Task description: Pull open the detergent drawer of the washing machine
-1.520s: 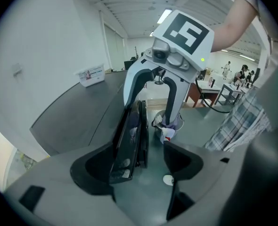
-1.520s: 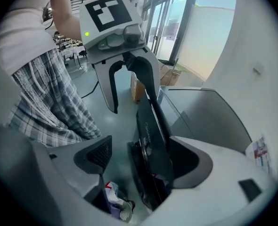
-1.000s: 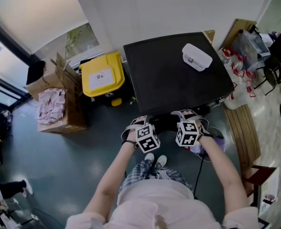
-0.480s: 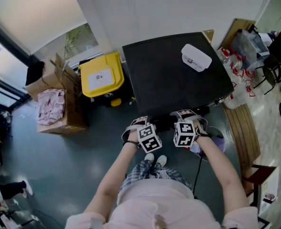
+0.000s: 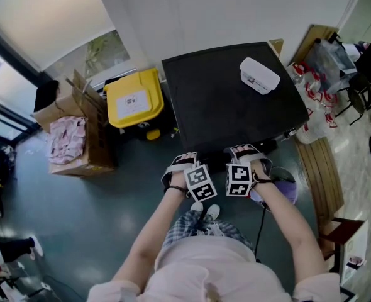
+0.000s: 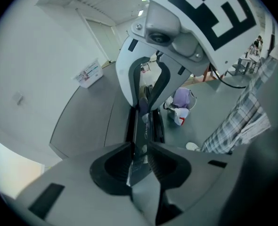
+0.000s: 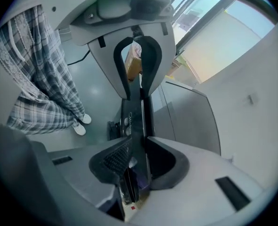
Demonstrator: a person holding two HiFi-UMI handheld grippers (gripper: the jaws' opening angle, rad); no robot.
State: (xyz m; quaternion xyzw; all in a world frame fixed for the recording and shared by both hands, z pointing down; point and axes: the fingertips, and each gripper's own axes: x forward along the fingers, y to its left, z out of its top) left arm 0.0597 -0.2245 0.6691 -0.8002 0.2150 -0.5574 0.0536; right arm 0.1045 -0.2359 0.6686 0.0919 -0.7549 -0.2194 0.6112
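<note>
Standing at the front of the washing machine point(image 5: 236, 99), the person wore a plaid garment point(image 5: 198, 228) and had white shoes point(image 5: 205, 211) close to its base. Just above them, at the machine's upper front edge, the two tools met nose to nose. The left gripper point(image 6: 138, 150) had its jaws closing, with the thin dark front of the detergent drawer point(image 6: 143, 126) filling the narrow gap and both pads against it. The right gripper point(image 7: 136, 157) faced it from the opposite side, its jaws likewise closing and its pads on the same dark strip. The drawer sat at the machine's front edge, between the two marker cubes; how far out of the machine it stood could not be told. A purple bag point(image 5: 281, 190) lay on the floor off the machine's front right corner. Farther back, a white box point(image 5: 260, 74) rested on the machine's black top near its far right corner. Just left of the machine stood a yellow-lidded bin point(image 5: 134, 99), and left of that an open cardboard box point(image 5: 78, 137).
</note>
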